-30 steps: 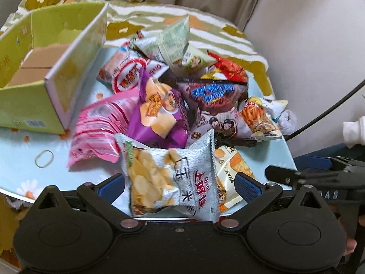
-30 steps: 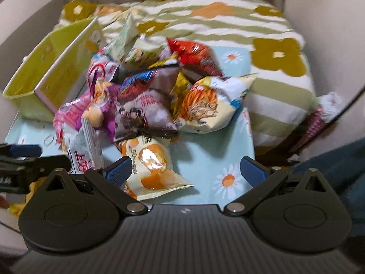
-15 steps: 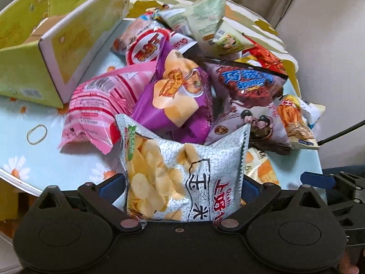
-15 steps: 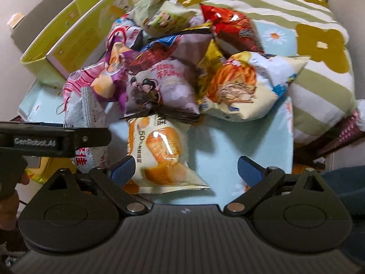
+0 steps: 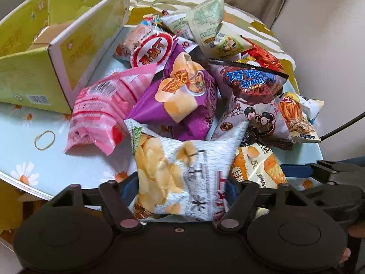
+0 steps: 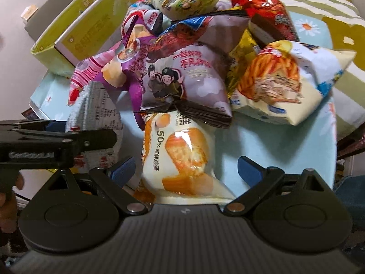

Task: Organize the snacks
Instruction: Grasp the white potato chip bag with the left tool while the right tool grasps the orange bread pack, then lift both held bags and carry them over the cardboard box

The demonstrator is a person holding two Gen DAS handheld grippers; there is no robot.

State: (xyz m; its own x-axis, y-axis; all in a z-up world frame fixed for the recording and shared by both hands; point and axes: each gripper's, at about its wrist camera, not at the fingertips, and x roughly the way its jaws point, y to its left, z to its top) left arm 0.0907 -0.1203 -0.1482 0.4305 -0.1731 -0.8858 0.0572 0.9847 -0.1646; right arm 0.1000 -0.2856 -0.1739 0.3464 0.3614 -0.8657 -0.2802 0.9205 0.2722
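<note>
A heap of snack bags lies on a pale blue daisy-print table (image 5: 27, 150). My left gripper (image 5: 180, 188) is closed on the grey potato-chip bag (image 5: 182, 173) at the near edge; the bag bulges between the blue pads. Behind it lie a purple chip bag (image 5: 182, 98), a pink bag (image 5: 102, 111) and a Sponge bag (image 5: 253, 96). My right gripper (image 6: 184, 169) is open around the white-and-orange cake bag (image 6: 180, 159), its pads apart from it. The grey bag also shows in the right wrist view (image 6: 98, 114).
An open yellow-green cardboard box (image 5: 57, 45) stands at the left, also in the right wrist view (image 6: 75, 32). A rubber band (image 5: 45, 139) lies on the table. A fries bag (image 6: 280, 80) and a red bag (image 6: 262, 6) sit at the right. A striped floral cloth (image 6: 319, 4) lies behind.
Both grippers moved forward into the heap. The left jaws closed onto the grey chip bag. The right gripper came around the cake bag, still open.
</note>
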